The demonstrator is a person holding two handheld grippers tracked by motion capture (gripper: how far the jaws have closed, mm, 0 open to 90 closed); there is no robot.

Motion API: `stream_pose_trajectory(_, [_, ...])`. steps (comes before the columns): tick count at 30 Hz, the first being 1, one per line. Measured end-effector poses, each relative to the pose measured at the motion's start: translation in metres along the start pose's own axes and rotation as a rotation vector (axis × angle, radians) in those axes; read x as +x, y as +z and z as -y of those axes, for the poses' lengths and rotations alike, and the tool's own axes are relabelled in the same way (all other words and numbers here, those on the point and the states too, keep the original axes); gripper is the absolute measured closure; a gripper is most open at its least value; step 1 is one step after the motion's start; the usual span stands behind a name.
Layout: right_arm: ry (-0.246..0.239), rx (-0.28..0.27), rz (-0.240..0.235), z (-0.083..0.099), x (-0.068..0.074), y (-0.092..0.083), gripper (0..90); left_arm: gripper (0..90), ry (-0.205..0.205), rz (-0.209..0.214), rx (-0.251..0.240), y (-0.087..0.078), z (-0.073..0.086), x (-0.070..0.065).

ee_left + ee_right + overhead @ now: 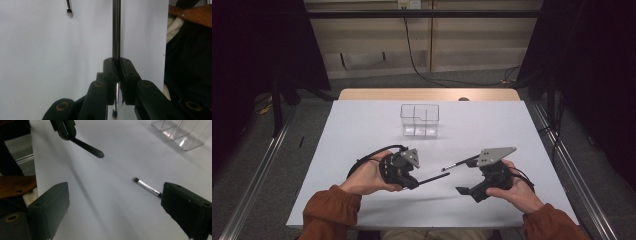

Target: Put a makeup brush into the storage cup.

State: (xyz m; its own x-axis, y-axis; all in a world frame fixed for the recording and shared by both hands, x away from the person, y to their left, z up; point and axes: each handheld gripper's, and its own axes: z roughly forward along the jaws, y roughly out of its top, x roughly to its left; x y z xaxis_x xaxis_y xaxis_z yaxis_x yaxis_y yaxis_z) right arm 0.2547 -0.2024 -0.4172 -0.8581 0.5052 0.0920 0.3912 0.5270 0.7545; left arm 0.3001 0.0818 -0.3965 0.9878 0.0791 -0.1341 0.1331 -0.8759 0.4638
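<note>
My left gripper (414, 181) is shut on a thin black makeup brush (434, 178), whose handle sticks out to the right over the white table. In the left gripper view the jaws (116, 62) pinch that brush (116, 30) near its silver ferrule. A second small brush (459, 163) with a silver ferrule lies on the table, its bristle end towards the left gripper. My right gripper (464, 176) stands open around it. In the right gripper view this brush (147, 187) runs in beside the right-hand jaw, and the wide gap of the gripper (117, 205) holds nothing.
A clear plastic organiser (419, 120) with compartments stands at the middle back of the white table (362, 125); it also shows as the clear organiser (180, 132) at the top right. The table's near edge (167, 37) lies close to the left gripper.
</note>
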Motion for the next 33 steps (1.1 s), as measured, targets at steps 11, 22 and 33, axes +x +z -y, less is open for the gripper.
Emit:
stream_pose_trajectory(11, [-0.038,0.174,-0.074,-0.019,-0.003,0.015,7.9,84.0,0.018,0.001,0.029,0.003,-0.002,-0.001])
stream_pose_trajectory(22, [-0.115,0.300,-0.154,-0.032,0.000,0.026,7.0,84.0,0.048,0.007,0.073,0.010,-0.006,-0.005])
stream_pose_trajectory(33, [-0.161,0.419,-0.203,-0.050,0.003,0.040,25.1,84.0,0.047,0.005,0.088,0.014,-0.007,-0.008])
